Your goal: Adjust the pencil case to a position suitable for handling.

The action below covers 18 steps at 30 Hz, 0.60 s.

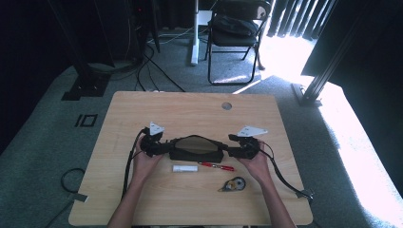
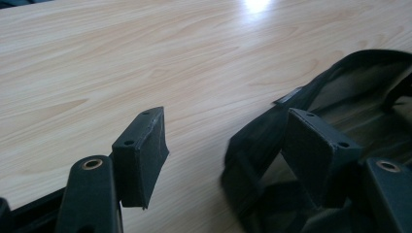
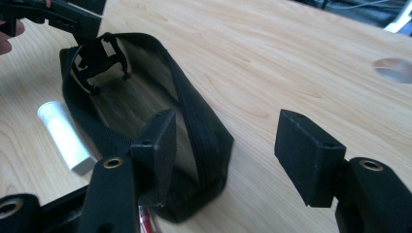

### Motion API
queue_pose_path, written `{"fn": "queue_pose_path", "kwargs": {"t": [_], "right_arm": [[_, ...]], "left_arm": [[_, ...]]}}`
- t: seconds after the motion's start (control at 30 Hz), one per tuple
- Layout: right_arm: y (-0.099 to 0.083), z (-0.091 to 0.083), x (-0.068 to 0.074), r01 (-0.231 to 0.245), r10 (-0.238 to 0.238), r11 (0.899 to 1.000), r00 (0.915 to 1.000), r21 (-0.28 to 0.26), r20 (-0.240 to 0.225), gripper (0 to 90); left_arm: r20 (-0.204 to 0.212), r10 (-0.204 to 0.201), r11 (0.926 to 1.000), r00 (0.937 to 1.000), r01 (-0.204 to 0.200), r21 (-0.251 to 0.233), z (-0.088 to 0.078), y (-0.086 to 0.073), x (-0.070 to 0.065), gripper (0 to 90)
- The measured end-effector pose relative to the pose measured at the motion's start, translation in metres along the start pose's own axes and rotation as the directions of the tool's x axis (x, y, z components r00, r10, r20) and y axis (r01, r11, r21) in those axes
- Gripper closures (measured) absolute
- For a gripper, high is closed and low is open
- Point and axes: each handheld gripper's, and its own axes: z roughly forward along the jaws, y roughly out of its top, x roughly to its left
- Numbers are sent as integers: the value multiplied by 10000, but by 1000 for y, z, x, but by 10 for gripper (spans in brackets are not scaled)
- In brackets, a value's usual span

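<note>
black jaw pads of the left gripper (image 2: 223, 150) sit closest in its own view, standing wide apart w/ nothing pressed between them; one pad is over bare wood, the other sits at the end of the black zip pouch (image 2: 340, 107), looks inside the mouth but can't tell if it touches the fabric. right gripper (image 3: 223, 150) is also wide open, nothing clamped: one pad just inside the pouch's near end, the other out over the table (image 3: 291, 58). high view: pouch (image 1: 196, 148) lies mid-table, mouth open upward, stretched lengthwise btwn left gripper (image 1: 164, 147) and right gripper (image 1: 228, 151), one at each end, both hands close behind them. just in front of the pouch, on the person's side: white tube (image 1: 185, 168), red pen (image 1: 216, 166) beside it, and a correction-tape dispenser (image 1: 234, 184) a bit nearer the table edge. tube also shows beside the pouch in right gripper view (image 3: 63, 136). folding chair (image 1: 237, 28) stands on the floor beyond the table.
</note>
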Motion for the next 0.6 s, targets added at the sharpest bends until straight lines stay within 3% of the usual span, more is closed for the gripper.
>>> {"fn": "queue_pose_path", "kwargs": {"t": [0.17,0.27,0.43,0.6], "right_arm": [[3,21,4,300,-299,9985,9995,462,-32,443],[0,25,3,327,-340,9967,9993,746,166,520],[-9,14,2,297,-325,9974,9986,654,416,585],[-18,-2,-1,39,-80,9979,9981,647,618,553]], "left_arm": [[298,2,9986,9996,14,-527,-12,4,-6,299],[138,5,9975,9999,5,-702,-24,2,-2,299],[-407,-112,9971,9991,81,-754,-43,-10,13,299],[-920,-361,9979,9951,309,-574,-53,-27,29,299]]}}
